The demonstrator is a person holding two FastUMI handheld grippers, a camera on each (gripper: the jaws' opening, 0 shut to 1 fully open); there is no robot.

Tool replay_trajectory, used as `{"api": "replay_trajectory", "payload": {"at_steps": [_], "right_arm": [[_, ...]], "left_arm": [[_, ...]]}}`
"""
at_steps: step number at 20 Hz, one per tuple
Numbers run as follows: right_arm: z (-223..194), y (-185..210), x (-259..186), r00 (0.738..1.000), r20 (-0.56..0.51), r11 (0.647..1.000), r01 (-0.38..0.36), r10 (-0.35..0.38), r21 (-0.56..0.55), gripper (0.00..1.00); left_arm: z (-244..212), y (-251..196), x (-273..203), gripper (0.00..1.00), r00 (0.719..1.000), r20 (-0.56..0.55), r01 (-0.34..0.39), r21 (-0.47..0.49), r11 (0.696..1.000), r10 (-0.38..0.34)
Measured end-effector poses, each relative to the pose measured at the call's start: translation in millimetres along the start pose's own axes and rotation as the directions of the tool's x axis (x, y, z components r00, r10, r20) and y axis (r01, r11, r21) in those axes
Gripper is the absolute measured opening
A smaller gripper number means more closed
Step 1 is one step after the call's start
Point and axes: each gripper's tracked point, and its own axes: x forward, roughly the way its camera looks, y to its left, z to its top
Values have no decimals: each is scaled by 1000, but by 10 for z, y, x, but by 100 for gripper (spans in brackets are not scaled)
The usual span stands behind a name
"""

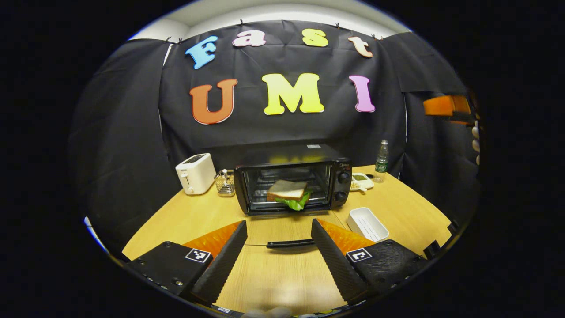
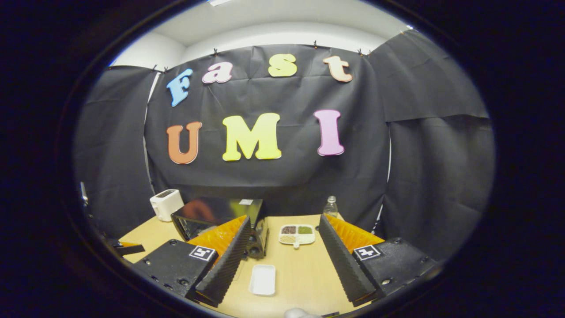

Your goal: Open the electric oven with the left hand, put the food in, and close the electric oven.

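Your left claw (image 1: 279, 247) hangs wide open over the tabletop (image 1: 410, 207), gripping nothing, with the oven door handle (image 1: 290, 243) lying just ahead of the gap between its fingers. That handle belongs to the oven door (image 1: 282, 227), which is dropped flat toward you. Beyond it, the electric oven (image 1: 293, 179) stands open with the sandwich (image 1: 289, 193) resting on the rack, its lettuce spilling over the front edge.

That overhang looks like the main risk. If you swing the door up now, the glass could pinch the lettuce or push the sandwich askew, and the door may not seat.

When you reach for the handle, aim to get both fingers around it; a grip on one edge could slip as the door rises, letting it fall back hard. Lifting too fast could also rock the oven against the wire basket (image 1: 225, 183) standing just beside it, which sits next to the toaster (image 1: 195, 173).

Your right claw (image 2: 281, 254) is likewise open and empty, held high and back from the oven, above the white tray (image 2: 262, 279) on the tabletop, with the sectioned dish (image 2: 296, 234) and the water bottle (image 2: 330, 206) farther off. Keep it clear of the door's upward arc so the two claws do not collide.
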Motion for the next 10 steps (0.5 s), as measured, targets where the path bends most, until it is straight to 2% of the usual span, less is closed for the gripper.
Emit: {"api": "replay_trajectory", "payload": {"at_steps": [6,10], "right_arm": [[117,-405,-356,999,0,998,46,-46,-34,97],[-29,-620,-444,996,-38,995,80,-83,-58,97]], "left_arm": [[-553,-248,419,96,995,-95,10,-50,999,-15],[-833,-328,658,96,991,-131,8,-56,998,-15]]}}
